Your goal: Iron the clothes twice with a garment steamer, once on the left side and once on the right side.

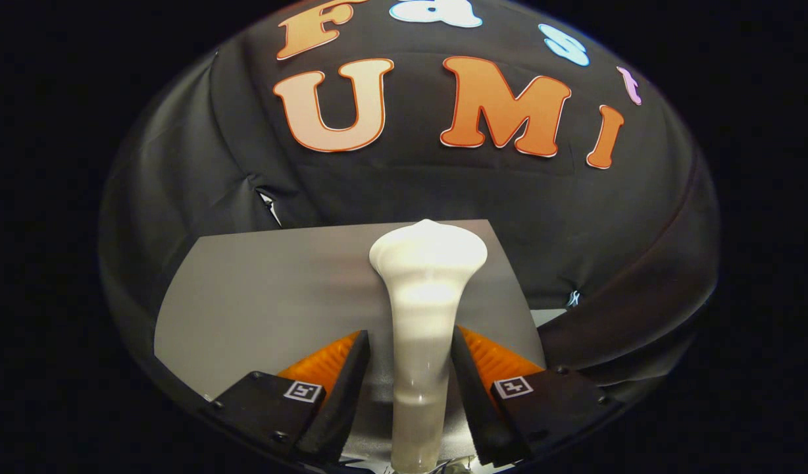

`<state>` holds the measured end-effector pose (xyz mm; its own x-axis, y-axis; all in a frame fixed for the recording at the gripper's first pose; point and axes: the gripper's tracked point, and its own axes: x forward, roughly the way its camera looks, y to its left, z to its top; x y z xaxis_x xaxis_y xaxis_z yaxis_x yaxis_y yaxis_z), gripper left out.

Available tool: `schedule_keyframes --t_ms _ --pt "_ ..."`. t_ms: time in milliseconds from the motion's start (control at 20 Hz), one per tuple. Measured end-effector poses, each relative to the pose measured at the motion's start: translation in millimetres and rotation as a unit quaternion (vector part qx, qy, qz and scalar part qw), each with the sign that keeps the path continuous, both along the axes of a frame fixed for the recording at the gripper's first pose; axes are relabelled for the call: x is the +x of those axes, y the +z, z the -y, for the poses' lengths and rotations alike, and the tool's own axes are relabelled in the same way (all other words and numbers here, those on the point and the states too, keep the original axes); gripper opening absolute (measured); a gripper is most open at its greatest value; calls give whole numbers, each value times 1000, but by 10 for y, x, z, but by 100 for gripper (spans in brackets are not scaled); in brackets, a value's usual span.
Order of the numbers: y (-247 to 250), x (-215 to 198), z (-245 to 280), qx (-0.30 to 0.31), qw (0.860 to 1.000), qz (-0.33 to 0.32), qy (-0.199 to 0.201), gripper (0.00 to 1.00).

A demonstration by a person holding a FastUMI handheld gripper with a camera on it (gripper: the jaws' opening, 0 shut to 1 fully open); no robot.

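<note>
Between the fingers of the gripper (pixel 409 359) stands a white garment steamer (pixel 425 309), handle pinched, flared head above grey fabric (pixel 259 296).

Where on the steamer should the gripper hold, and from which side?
On the narrow handle of the white garment steamer, below the flared head, coming in from the handle end with one finger on each side. The handle is slim and near straight, while the head widens and would spread the fingers. The gripper already brackets that handle; whether both fingers press on it is unclear.

Glossy smooth plastic garment steamer (pixel 425 296); matt grey tabletop (pixel 259 296); black cloth wall (pixel 180 171).
</note>
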<state>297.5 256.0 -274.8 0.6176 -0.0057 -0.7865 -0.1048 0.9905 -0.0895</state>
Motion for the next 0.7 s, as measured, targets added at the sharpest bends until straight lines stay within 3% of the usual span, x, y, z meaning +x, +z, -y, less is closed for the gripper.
schedule_keyframes --t_ms 50,150,550,700 --pt "-26 -1 32 0 1000 -2 -8 78" --pt "-86 -15 56 3 1000 -12 -18 60" --pt "-92 -7 51 -14 999 -30 9 46" --pt "-59 -18 11 3 1000 -21 11 30"
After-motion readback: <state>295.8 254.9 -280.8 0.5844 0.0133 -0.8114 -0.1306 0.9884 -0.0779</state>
